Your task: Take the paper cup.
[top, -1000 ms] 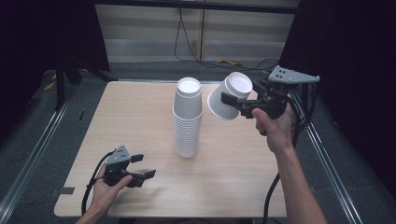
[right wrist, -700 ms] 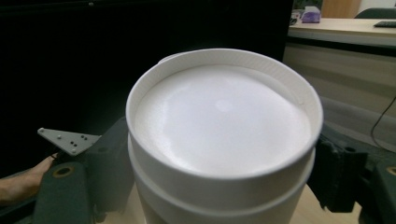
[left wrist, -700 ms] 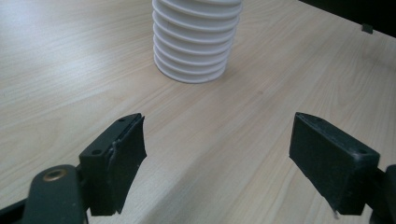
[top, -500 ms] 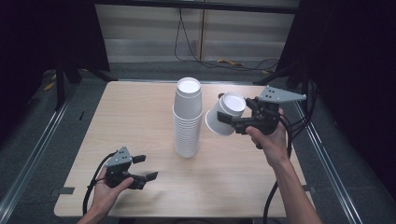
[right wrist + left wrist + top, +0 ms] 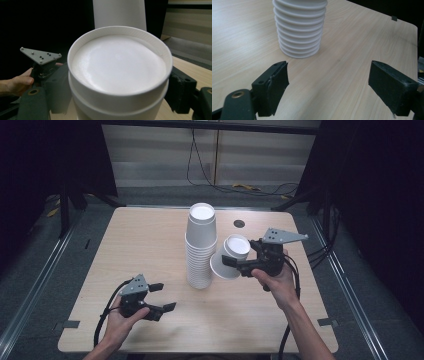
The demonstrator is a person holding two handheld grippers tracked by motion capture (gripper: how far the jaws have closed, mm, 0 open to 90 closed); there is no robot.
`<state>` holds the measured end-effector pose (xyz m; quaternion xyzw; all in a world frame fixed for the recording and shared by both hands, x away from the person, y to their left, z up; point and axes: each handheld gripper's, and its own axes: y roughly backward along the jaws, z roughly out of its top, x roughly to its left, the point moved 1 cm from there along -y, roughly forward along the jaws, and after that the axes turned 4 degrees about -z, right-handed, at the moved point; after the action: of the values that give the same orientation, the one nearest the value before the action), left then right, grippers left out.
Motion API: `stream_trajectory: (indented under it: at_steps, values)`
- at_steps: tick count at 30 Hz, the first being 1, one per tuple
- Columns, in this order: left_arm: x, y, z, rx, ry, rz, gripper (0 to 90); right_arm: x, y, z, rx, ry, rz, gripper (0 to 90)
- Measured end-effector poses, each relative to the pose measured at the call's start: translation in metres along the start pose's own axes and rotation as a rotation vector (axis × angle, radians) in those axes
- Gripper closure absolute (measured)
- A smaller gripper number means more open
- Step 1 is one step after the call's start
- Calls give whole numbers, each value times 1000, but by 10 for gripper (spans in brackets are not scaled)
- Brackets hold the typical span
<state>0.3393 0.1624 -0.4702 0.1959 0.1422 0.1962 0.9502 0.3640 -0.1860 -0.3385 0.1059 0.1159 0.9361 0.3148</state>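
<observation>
Bare tabletop (image 5: 150, 245) left of cup stack (image 5: 200, 250)

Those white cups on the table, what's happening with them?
A person holds a gripper in each hand. The right gripper is shut on a single white cup, tilted beside the tall stack of cups standing upside down mid-table. The left gripper rests open near the table's front edge, holding nothing.
</observation>
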Motion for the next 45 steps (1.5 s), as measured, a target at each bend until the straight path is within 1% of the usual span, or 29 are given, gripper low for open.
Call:
stream_trajectory:
  at_steps: [1, 7, 8, 9, 11, 12, 13, 16, 17, 18, 19, 20, 21, 22, 24, 25, 26, 28, 29, 30, 31, 32, 33, 35, 36, 38, 40, 43, 45]
  values:
    - [-2, -3, 4, -1, -6, -11, 161, 3, -2, -3, 8, 12, 22, 212]
    - [-2, -8, 9, -3, -9, -20, 161, 9, -6, -12, 27, 10, 36, 212]
    - [-1, -7, 15, -7, -21, -37, 161, 9, -7, -14, 33, 9, 42, 213]
    - [-1, -5, 20, -21, -30, -41, 161, 10, -8, -16, 43, 6, 44, 213]
    - [1, -1, 27, -31, -43, -43, 161, 11, -8, -19, 40, -7, 56, 213]
    - [1, -1, 27, -31, -43, -43, 161, 11, -8, -19, 40, -7, 56, 213]
    - [2, -1, 32, -33, -54, -43, 161, 11, -9, -23, 39, -8, 76, 213]
    - [2, -2, 35, -35, -62, -36, 161, 10, -11, -28, 48, -14, 81, 213]
    - [1, -5, 37, -43, -76, -32, 161, 9, -14, -34, 52, -23, 99, 213]
    - [1, -5, 37, -43, -76, -32, 161, 9, -14, -34, 52, -23, 99, 213]
    - [-1, -10, 39, -50, -72, -60, 161, 9, -17, -39, 48, -35, 117, 214]
    - [-1, -10, 39, -50, -72, -60, 161, 9, -17, -39, 48, -35, 117, 214]
    - [-3, -12, 40, -50, -81, -61, 161, 8, -19, -42, 46, -53, 131, 214]
    - [-7, -17, 44, -52, -96, -78, 161, 8, -21, -44, 45, -78, 143, 214]
    - [-11, -20, 47, -53, -110, -94, 161, 6, -24, -47, 51, -92, 145, 214]
    - [-11, -20, 47, -53, -110, -94, 161, 6, -25, -49, 55, -98, 150, 215]
    - [-15, -22, 50, -75, -113, -115, 160, 6, -26, -50, 62, -100, 149, 215]
    - [-16, -23, 51, -85, -112, -120, 160, 7, -27, -53, 55, -99, 161, 216]
    - [-16, -25, 52, -87, -96, -135, 160, 7, -28, -55, 56, -100, 161, 216]
    - [-16, -25, 52, -87, -96, -135, 160, 7, -28, -55, 56, -100, 161, 216]
    - [-16, -26, 52, -102, -83, -137, 160, 8, -29, -57, 54, -100, 166, 216]
    - [-16, -26, 53, -106, -92, -139, 160, 9, -30, -58, 54, -102, 167, 216]
    - [-17, -26, 53, -114, -88, -146, 159, 9, -31, -59, 58, -107, 172, 216]
    - [-18, -27, 53, -107, -90, -145, 158, 10, -33, -61, 68, -97, 169, 216]
    - [-19, -27, 52, -102, -96, -147, 158, 10, -35, -63, 71, -104, 178, 217]
    - [-21, -29, 51, -105, -89, -159, 158, 11, -37, -66, 86, -105, 180, 217]
    - [-22, -30, 50, -99, -96, -167, 157, 12, -40, -68, 82, -114, 197, 217]
    - [-23, -34, 51, -86, -91, -187, 156, 15, -42, -70, 85, -111, 210, 217]
    - [-24, -35, 51, -80, -94, -183, 156, 17, -44, -69, 94, -110, 207, 217]
